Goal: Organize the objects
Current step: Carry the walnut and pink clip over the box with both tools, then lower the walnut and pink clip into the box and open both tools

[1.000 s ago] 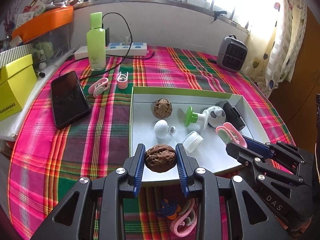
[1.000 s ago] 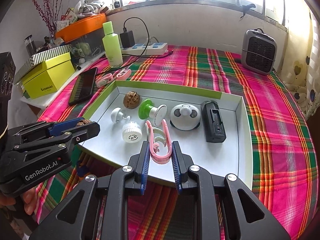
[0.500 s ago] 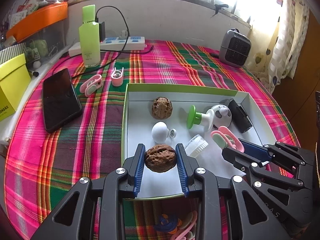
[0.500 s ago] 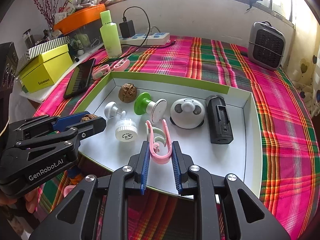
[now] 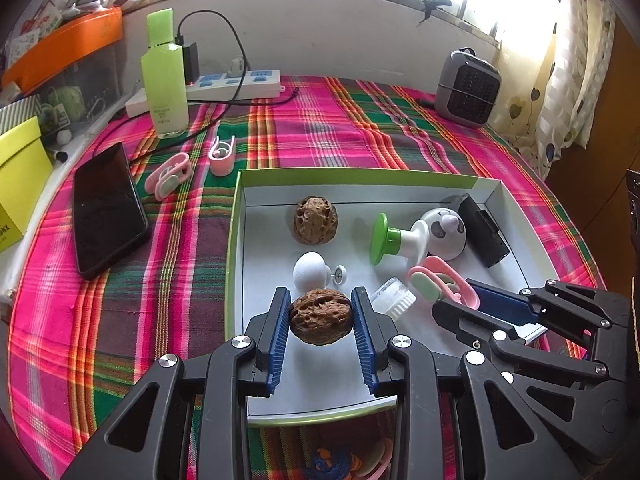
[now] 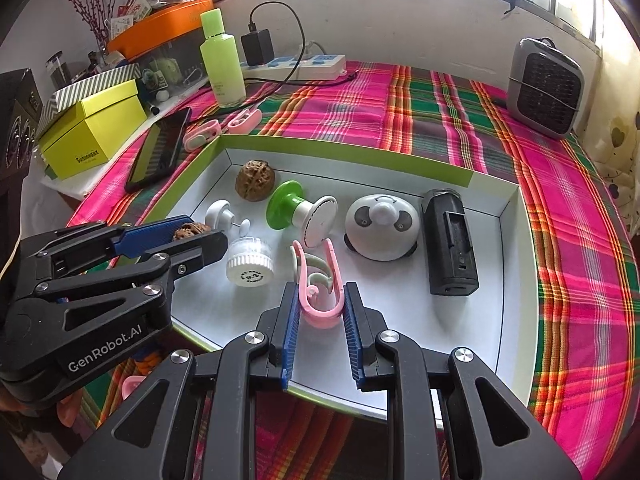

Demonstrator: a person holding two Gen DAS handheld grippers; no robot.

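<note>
My left gripper [image 5: 321, 312] is shut on a brown walnut [image 5: 321, 316] and holds it above the near left part of the white tray [image 5: 352, 176]. My right gripper [image 6: 319, 304] is shut on a pink clip [image 6: 318, 284] above the tray's [image 6: 344, 154] near middle. In the tray lie a second walnut [image 5: 316, 220], a white knob [image 5: 310, 272], a green-and-white suction holder [image 5: 394, 236], a panda-shaped gadget [image 6: 382, 226], a black device [image 6: 450, 252] and a white cap [image 6: 250, 266].
On the plaid cloth left of the tray lie a black phone [image 5: 104, 208] and two pink clips [image 5: 168, 174] [image 5: 222, 154]. A green bottle [image 5: 164, 76], a power strip [image 5: 236, 82] and a grey heater [image 5: 468, 88] stand at the back. A yellow box [image 6: 94, 132] is far left.
Both grippers have moved forward over the tray with their loads, the walnut and the pink clip. Nothing was let go.
</note>
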